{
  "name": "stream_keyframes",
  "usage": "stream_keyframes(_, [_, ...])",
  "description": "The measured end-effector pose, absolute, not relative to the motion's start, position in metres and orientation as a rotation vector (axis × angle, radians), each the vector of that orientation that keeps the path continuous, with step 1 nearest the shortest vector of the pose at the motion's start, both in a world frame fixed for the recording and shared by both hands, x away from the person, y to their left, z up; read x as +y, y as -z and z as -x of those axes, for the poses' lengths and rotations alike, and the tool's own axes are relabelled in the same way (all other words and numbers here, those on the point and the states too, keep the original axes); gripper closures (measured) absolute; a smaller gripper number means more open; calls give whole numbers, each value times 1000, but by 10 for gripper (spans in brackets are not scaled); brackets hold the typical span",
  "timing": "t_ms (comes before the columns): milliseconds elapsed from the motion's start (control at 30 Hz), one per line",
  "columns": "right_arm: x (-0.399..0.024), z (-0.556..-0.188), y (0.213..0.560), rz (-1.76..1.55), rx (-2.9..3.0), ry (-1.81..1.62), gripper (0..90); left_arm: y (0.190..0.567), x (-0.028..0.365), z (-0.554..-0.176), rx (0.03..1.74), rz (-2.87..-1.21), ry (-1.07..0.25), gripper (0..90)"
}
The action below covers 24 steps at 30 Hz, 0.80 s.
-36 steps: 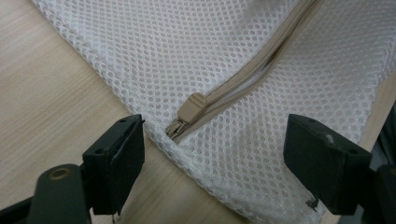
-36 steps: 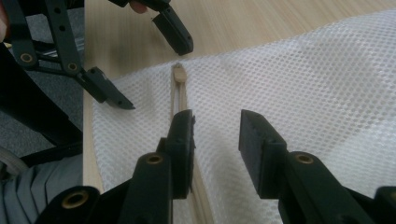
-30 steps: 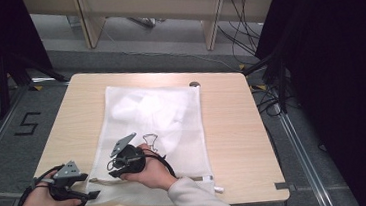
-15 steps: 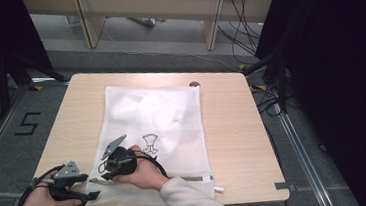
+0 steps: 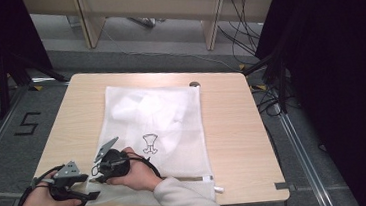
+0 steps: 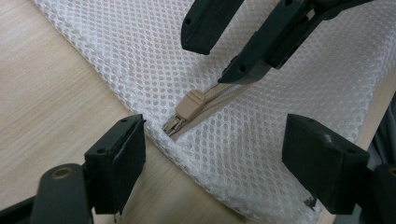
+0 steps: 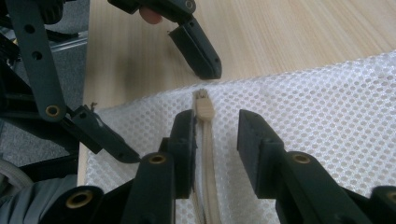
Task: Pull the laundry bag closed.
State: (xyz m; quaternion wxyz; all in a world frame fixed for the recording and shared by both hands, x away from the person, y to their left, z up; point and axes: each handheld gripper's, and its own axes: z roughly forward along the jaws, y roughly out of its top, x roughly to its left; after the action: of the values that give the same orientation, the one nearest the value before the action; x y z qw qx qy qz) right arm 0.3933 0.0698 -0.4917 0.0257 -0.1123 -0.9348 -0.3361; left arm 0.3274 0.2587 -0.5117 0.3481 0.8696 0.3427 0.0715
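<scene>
Wood table (image 5: pixel 233 128), 1 mesh bag (image 5: pixel 172 119), 2 grippers

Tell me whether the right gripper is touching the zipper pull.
Apart. In the right gripper view, the right gripper straddles the zipper line, jaws open, and the zipper pull lies just ahead of the pads with mesh showing on both sides.

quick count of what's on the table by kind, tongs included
white mesh laundry bag: 1
beige zipper slider: 1
black tongs: 2, left and right
small dark round thing at the table's far edge: 1
total: 5
</scene>
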Motion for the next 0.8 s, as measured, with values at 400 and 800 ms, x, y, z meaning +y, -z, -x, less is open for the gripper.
stream_keyframes(400, [80, -391, 497, 334, -2877, 1039, 677, 512, 259, -327, 888, -2250, -173, 212])
stream_keyframes(800, [84, -391, 500, 355, -2878, 1019, 676, 512, 259, -327, 892, -2249, -175, 214])
